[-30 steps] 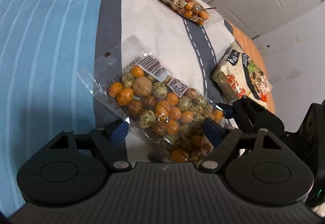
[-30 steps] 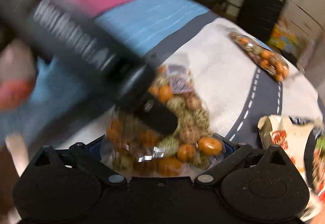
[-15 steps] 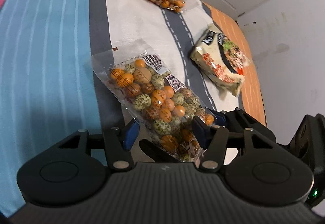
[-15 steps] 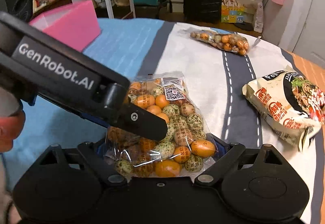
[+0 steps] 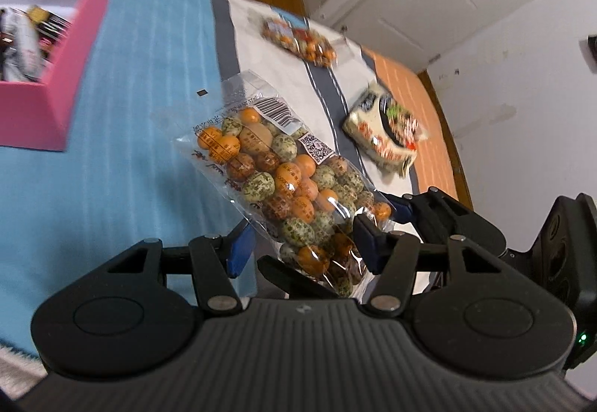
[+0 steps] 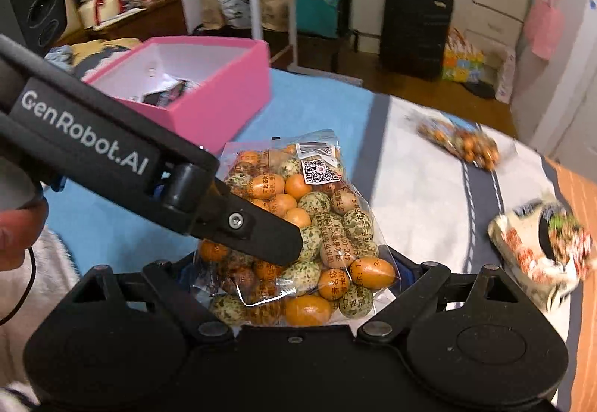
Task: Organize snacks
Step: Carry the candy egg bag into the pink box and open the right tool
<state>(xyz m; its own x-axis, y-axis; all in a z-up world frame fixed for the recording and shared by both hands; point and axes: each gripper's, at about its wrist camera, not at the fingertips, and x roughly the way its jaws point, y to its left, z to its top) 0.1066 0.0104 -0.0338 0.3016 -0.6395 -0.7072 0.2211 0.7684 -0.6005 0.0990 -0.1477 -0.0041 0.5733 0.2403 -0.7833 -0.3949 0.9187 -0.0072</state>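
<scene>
Both the left tongs [image 5: 302,244] and right tongs [image 6: 294,285] grip one clear candy bag [image 5: 276,169], lifted above the bed [image 5: 112,169] near the pink box [image 6: 209,94].

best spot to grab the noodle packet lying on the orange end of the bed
Grip the noodle packet by its crimped short end nearest the right gripper, coming in low from that side. It lies flat with a puffed middle, so the thin sealed edge probably suits two fingers better.
</scene>
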